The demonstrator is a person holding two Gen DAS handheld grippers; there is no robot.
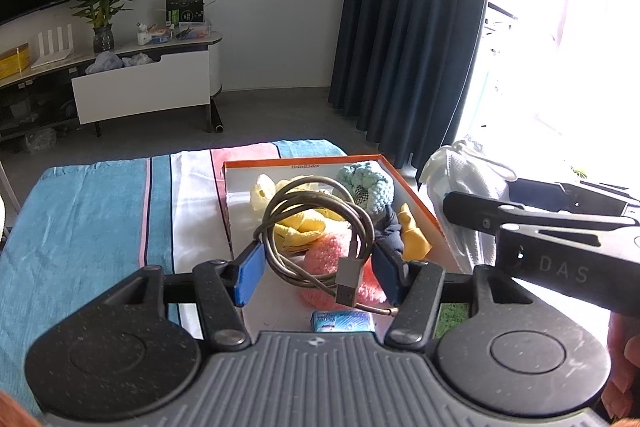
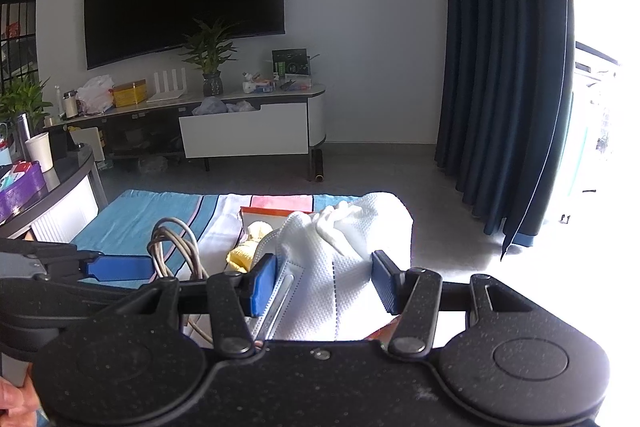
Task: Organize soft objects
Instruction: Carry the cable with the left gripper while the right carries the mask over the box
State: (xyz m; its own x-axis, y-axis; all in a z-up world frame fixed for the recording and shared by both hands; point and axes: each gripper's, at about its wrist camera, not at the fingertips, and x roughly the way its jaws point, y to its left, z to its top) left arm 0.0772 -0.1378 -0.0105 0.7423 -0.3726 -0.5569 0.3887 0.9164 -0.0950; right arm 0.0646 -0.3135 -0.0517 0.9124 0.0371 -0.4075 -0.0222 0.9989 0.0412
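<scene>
My left gripper (image 1: 318, 267) stands wide around a coiled grey USB cable (image 1: 316, 223), which hangs between its blue pads above an orange-rimmed white box (image 1: 416, 195). The box holds a yellow cloth (image 1: 300, 227), a pink fluffy piece (image 1: 332, 259), a teal crocheted piece (image 1: 366, 183) and a dark blue piece (image 1: 394, 231). My right gripper (image 2: 324, 279) stands wide around a white face mask (image 2: 332, 267) over the box's right side. The mask also shows in the left wrist view (image 1: 468, 179), and the cable shows in the right wrist view (image 2: 176, 247).
A striped blue, white and pink towel (image 1: 92, 227) covers the table under the box. A small blue packet (image 1: 344, 321) lies at the box's near end. Dark curtains (image 1: 412, 27) hang behind; a TV stand (image 1: 140, 83) stands across the floor.
</scene>
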